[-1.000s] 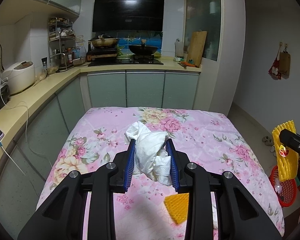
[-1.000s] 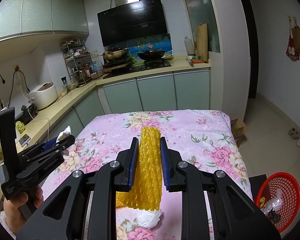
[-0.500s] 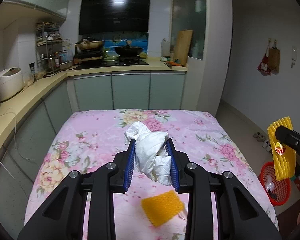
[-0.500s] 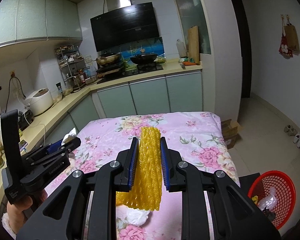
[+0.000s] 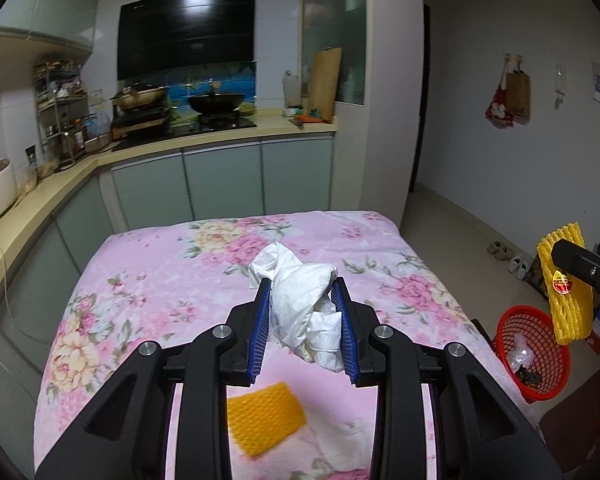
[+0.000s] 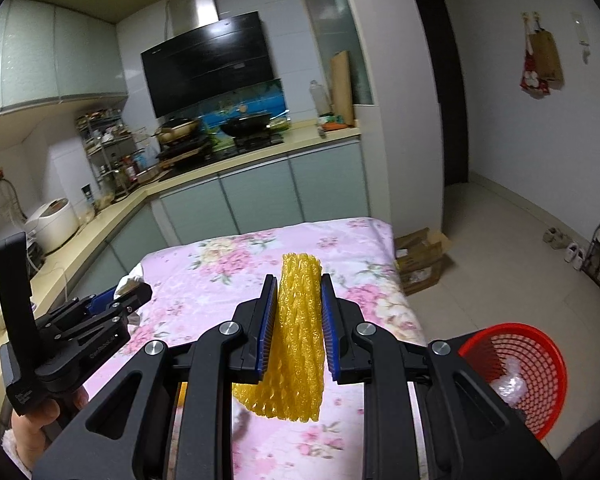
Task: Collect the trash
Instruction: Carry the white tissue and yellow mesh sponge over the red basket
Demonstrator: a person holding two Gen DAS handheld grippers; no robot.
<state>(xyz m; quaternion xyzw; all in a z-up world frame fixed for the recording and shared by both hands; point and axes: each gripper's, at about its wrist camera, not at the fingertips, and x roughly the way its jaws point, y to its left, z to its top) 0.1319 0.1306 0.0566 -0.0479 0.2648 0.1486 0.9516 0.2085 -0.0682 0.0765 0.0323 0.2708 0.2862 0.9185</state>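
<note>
Above the flowered table [image 5: 148, 288], carried toward the red basket [image 6: 540, 364] at the right: crumpled white paper [image 5: 300, 312] clenched in left gripper [image 5: 302, 312], yellow foam net [image 6: 298, 336] in right gripper [image 6: 298, 328]; next, likely each positioned over basket, then released.

A home kitchen is shown. A black range hood [image 5: 186, 34] is mounted above a stove w/ a black wok [image 5: 216, 101] and a second pan [image 5: 139, 94]. An L-shaped beige countertop [image 5: 204, 136] is run over pale green cabinets [image 5: 220, 180], w/ upper cabinets [image 6: 56, 60] fixed above. A wire spice rack [image 5: 60, 112], a white rice cooker [image 6: 54, 222] and a wooden cutting board [image 5: 324, 82] are kept on the counter. A table w/ a pink floral cloth [image 5: 160, 280] is set in the middle. Shoes [image 6: 558, 240] are left on the tiled floor, and bags [image 6: 540, 62] are hung on the wall, so a lived-in household is indicated.
</note>
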